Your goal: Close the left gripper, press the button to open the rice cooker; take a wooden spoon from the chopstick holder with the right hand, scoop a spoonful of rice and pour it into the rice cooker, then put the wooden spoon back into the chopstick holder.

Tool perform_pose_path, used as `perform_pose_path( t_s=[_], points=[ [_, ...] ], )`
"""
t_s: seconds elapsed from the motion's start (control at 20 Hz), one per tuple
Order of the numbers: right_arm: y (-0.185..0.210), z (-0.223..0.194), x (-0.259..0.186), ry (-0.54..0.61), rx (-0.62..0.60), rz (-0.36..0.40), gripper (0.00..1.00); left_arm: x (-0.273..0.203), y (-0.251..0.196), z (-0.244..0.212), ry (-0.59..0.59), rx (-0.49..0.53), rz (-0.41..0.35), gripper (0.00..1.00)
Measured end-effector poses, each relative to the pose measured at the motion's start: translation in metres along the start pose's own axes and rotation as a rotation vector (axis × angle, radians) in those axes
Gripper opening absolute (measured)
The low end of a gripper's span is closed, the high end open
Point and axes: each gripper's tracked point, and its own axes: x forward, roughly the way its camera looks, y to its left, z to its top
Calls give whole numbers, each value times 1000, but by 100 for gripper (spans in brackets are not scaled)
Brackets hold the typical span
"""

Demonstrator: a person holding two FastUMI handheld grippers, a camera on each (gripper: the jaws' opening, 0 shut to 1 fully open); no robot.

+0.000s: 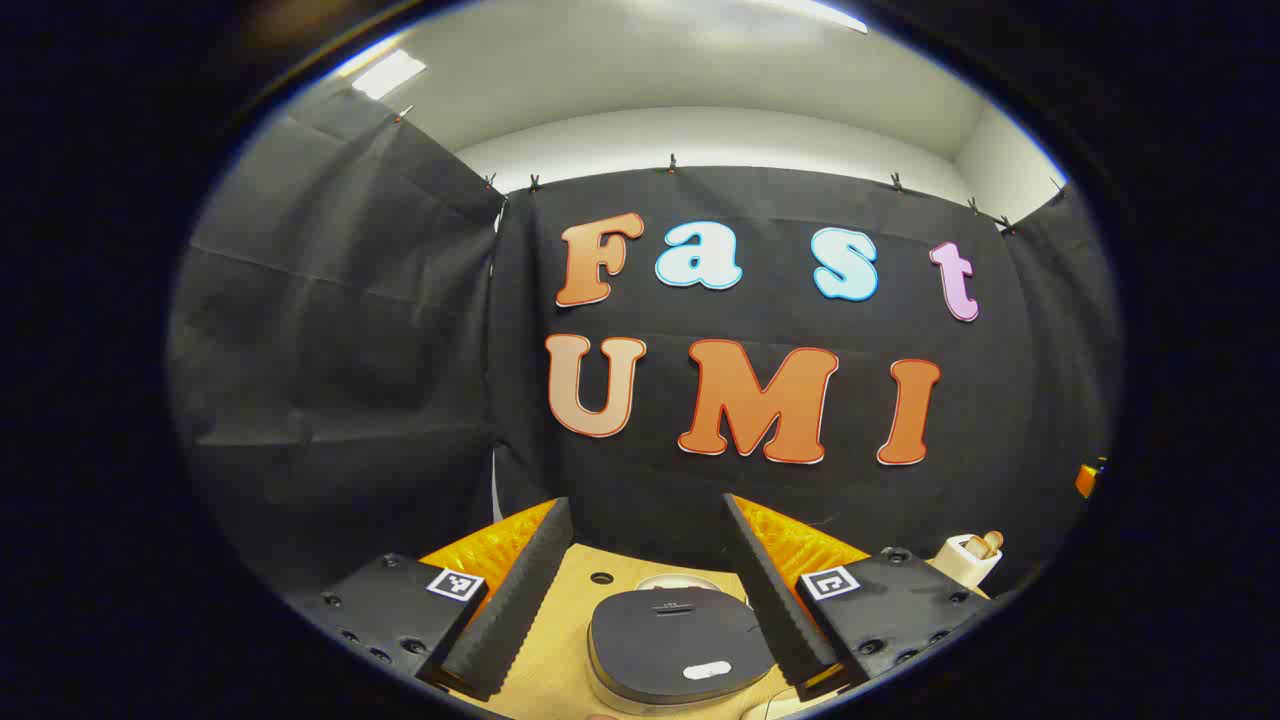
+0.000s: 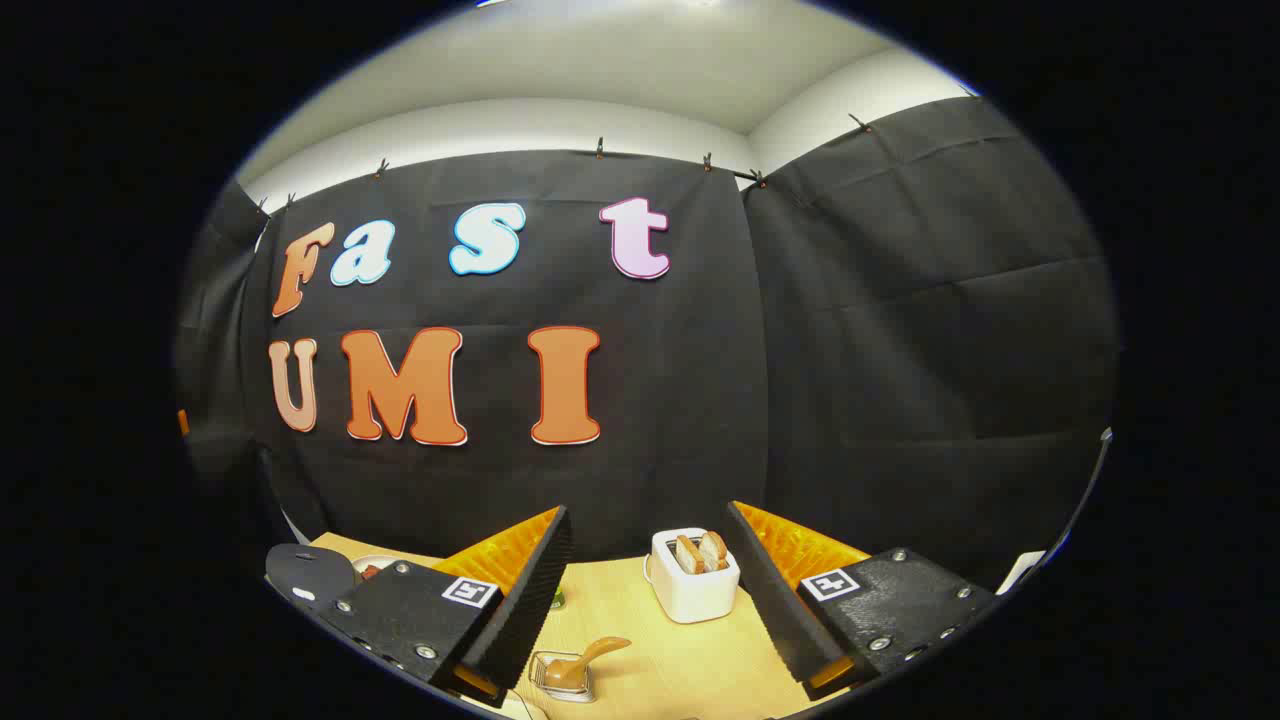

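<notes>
The cooker [image 1: 672, 645] sits on the table [image 1: 545, 660] with its dark lid down, just ahead of and between the left gripper's [image 1: 645, 600] fingers; its pale button [image 1: 706, 670] lies at the lid's near edge. The button is judged stiff and sprung, best pressed squarely with closed fingertips. The left gripper is seen spread wide, touching nothing. The spoon [image 2: 583, 660], judged light, rigid and somewhat smooth, rests in the holder [image 2: 563, 677] and is best taken by its raised handle. The right gripper [image 2: 650, 600] is likewise wide apart and empty, near a toaster [image 2: 693, 590].
</notes>
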Motion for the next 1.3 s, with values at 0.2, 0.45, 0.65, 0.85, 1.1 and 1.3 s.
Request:
perform_pose_path(
  t_s=[0.2, 0.45, 0.65, 0.85, 1.1, 1.3],
  points=[
    [-2, -5, 2, 19, 1, 8, 95, -5, 5, 4, -6, 75, 30, 99],
    [-8, -10, 1, 45, -9, 1, 94, -11, -4, 8, -12, 53, -13, 99],
    [-7, -14, 0, 61, -5, 12, 94, -15, -10, 14, -24, 96, -17, 98],
    [-9, -12, -2, 52, -29, 18, 100, -18, -20, 9, -4, 95, -34, 99],
    [-9, -14, -1, 60, -37, 27, 95, -19, -25, 2, 21, 92, -46, 99],
    [-14, -12, 0, 60, -26, 24, 94, -18, -25, -3, 38, 88, -42, 81]
  ],
)
